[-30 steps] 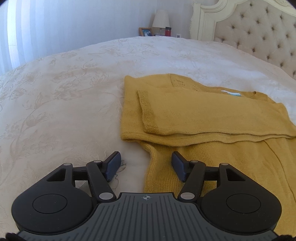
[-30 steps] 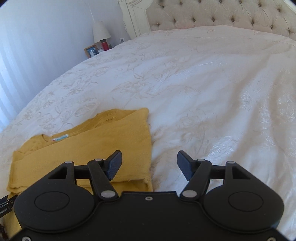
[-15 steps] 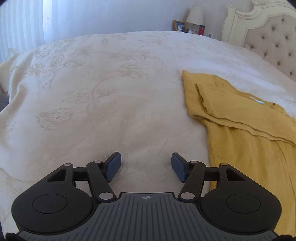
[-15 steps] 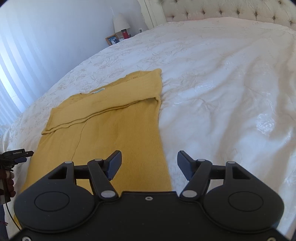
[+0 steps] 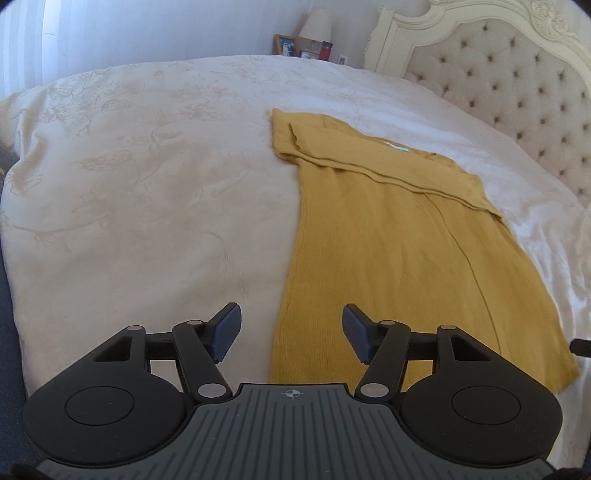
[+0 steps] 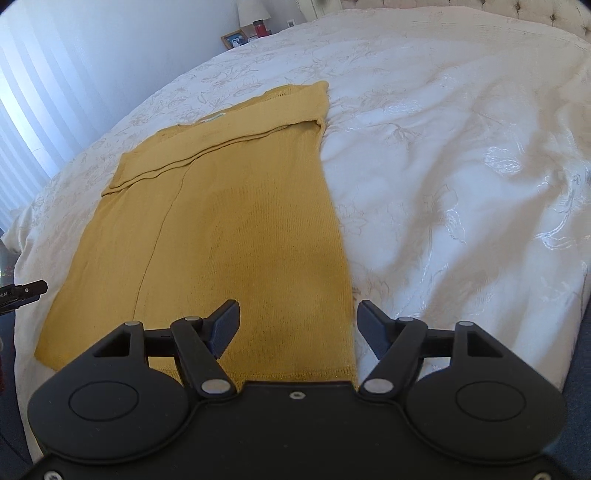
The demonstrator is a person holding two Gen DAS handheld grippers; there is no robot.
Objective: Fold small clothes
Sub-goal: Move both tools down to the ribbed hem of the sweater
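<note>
A mustard-yellow knitted top (image 5: 388, 240) (image 6: 221, 229) lies flat on the white bed, its sleeves folded across the chest near the collar and its hem toward me. My left gripper (image 5: 291, 334) hovers open above the hem's left corner; the garment's left edge runs between its fingers, untouched. My right gripper (image 6: 298, 326) hangs over the hem's right corner with its jaws opening and nothing pressed between the pads. The tip of the left gripper (image 6: 26, 290) shows at the left edge of the right wrist view.
A white floral bedspread (image 5: 147, 192) (image 6: 461, 166) covers the bed. A tufted cream headboard (image 5: 517, 96) rises at the far end. A bedside table with a lamp (image 5: 319, 26), a photo frame and a red cup stands by the curtained wall.
Both grippers have drawn back from the collar end to the hem end of the top. The whole garment now shows in both views. The right jaws stand a little wider.
</note>
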